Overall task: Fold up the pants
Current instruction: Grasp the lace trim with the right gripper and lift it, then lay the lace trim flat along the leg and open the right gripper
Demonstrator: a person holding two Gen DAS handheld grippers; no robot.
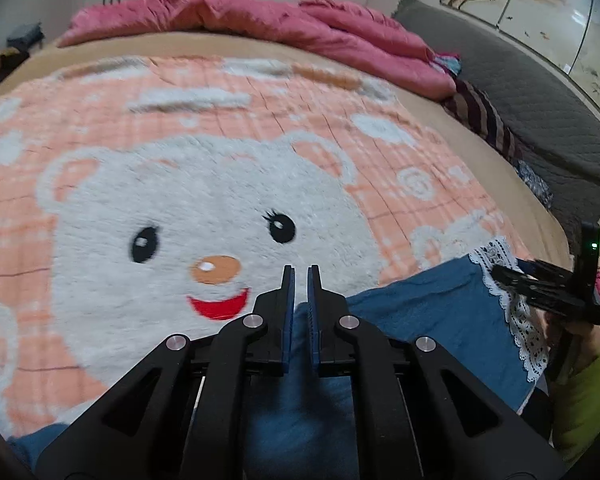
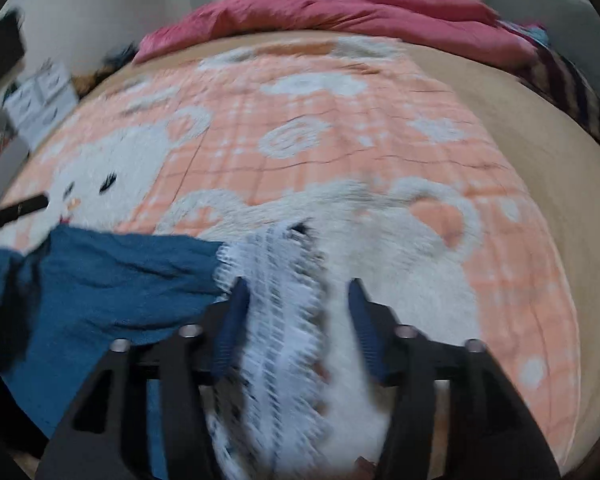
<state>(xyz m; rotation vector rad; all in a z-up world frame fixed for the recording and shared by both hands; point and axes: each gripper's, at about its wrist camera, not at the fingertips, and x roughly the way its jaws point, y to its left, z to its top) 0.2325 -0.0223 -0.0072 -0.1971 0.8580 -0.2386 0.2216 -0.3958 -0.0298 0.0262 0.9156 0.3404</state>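
Observation:
The blue pants (image 1: 428, 320) with a white lace hem (image 1: 516, 320) lie at the near edge of a pink bear blanket (image 1: 180, 184). My left gripper (image 1: 301, 276) is shut on a fold of the blue cloth. My right gripper (image 2: 296, 292) is open, its fingers on either side of the lace hem (image 2: 284, 312), with the blue cloth (image 2: 112, 280) to its left. The right gripper also shows in the left wrist view (image 1: 540, 284) at the lace hem.
A crumpled pink quilt (image 1: 260, 20) lies at the far end of the bed. A dark grey headboard pad (image 1: 540, 92) and striped cloth (image 1: 484, 116) run along the right. White drawers (image 2: 40, 100) stand at the far left.

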